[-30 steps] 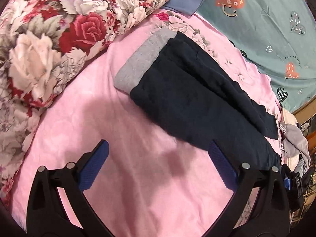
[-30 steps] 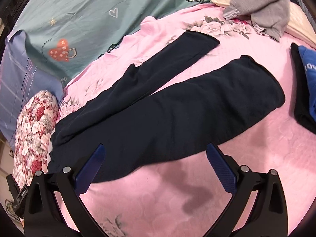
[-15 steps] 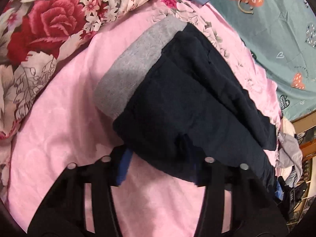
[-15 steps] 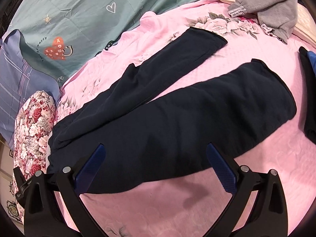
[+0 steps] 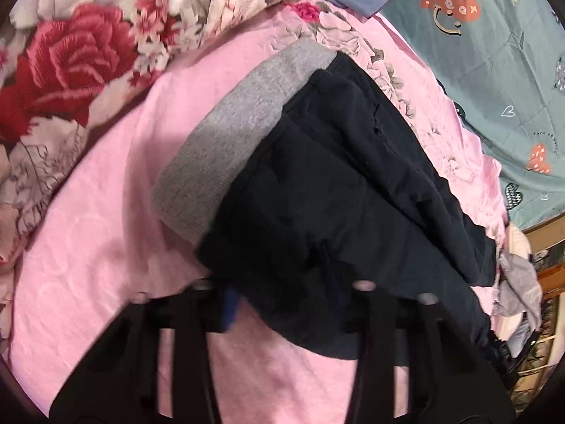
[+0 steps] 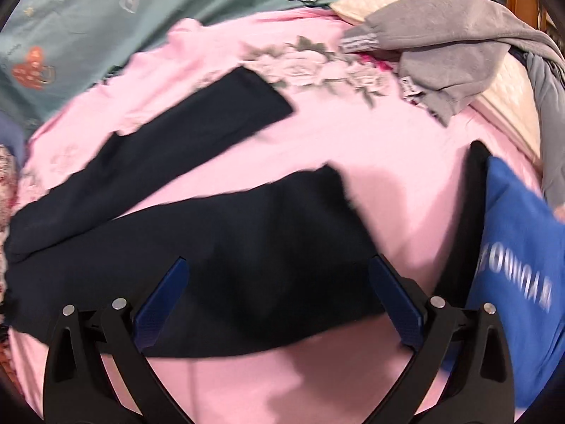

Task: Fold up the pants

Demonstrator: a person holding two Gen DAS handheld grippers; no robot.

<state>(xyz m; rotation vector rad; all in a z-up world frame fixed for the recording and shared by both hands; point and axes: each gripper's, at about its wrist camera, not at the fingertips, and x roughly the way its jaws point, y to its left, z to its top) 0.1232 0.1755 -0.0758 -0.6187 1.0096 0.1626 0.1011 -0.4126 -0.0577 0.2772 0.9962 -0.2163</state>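
Dark navy pants [image 5: 339, 190] with a grey waistband [image 5: 247, 134] lie on a pink bedspread [image 5: 99, 233]. My left gripper [image 5: 286, 304] is shut on the near edge of the pants at the waist end, and the cloth bunches over its fingers. In the right wrist view both legs [image 6: 247, 240] lie spread apart on the bedspread [image 6: 388, 141]. My right gripper [image 6: 279, 296] is open over the near leg, close to its cuff end, with one blue pad [image 6: 162, 300] on each side.
A floral quilt [image 5: 88, 42] lies at the left. A teal patterned sheet [image 5: 494, 53] runs along the far side. Grey clothes [image 6: 452, 46] are piled on a cream pillow, and a blue garment with white lettering [image 6: 515, 258] lies at the right.
My left gripper closed on the waist edge of the pants and the cloth bunched up. My right gripper moved along the near leg toward its cuff, staying open.
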